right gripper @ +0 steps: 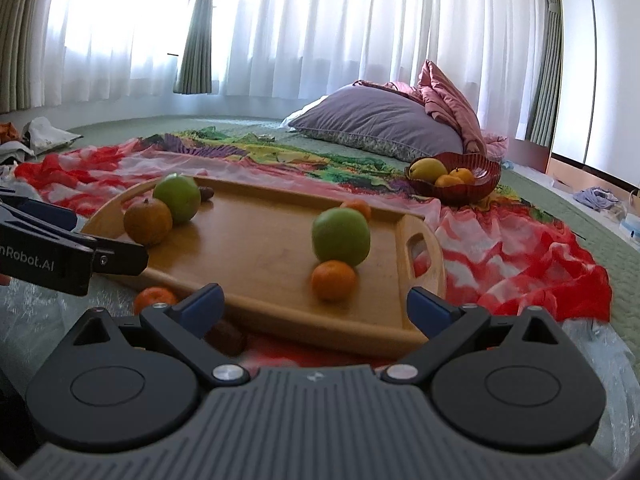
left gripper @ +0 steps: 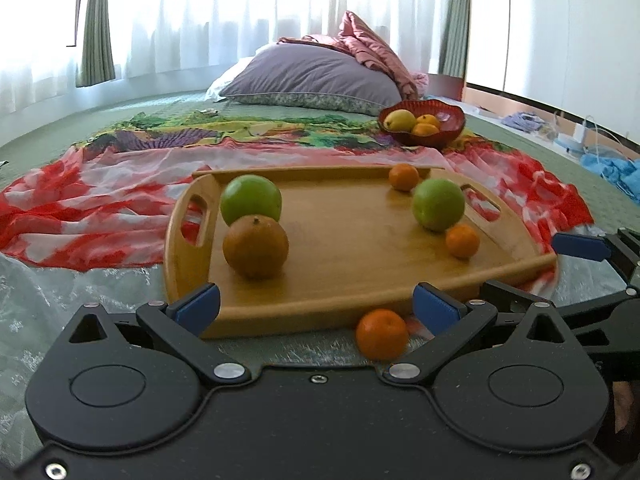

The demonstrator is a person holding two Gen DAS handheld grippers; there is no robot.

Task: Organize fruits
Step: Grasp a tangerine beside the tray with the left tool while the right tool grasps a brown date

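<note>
left gripper (left gripper: 316, 306) wide open, holding nothing | small round orange (left gripper: 382, 334) just off wooden tray (left gripper: 344, 308), between its blue pads | right gripper (right gripper: 314, 304) wide open too, empty

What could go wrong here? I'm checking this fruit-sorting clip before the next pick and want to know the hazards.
1. The small orange lies off the tray on soft bedding, between the open fingers of the left gripper; a clumsy close could nudge it away.
2. The fruit on the tray is round and loose; bumping the tray could set the green apple and the orange beside it rolling.
3. The right gripper hangs close beside the left, so they could collide.
</note>
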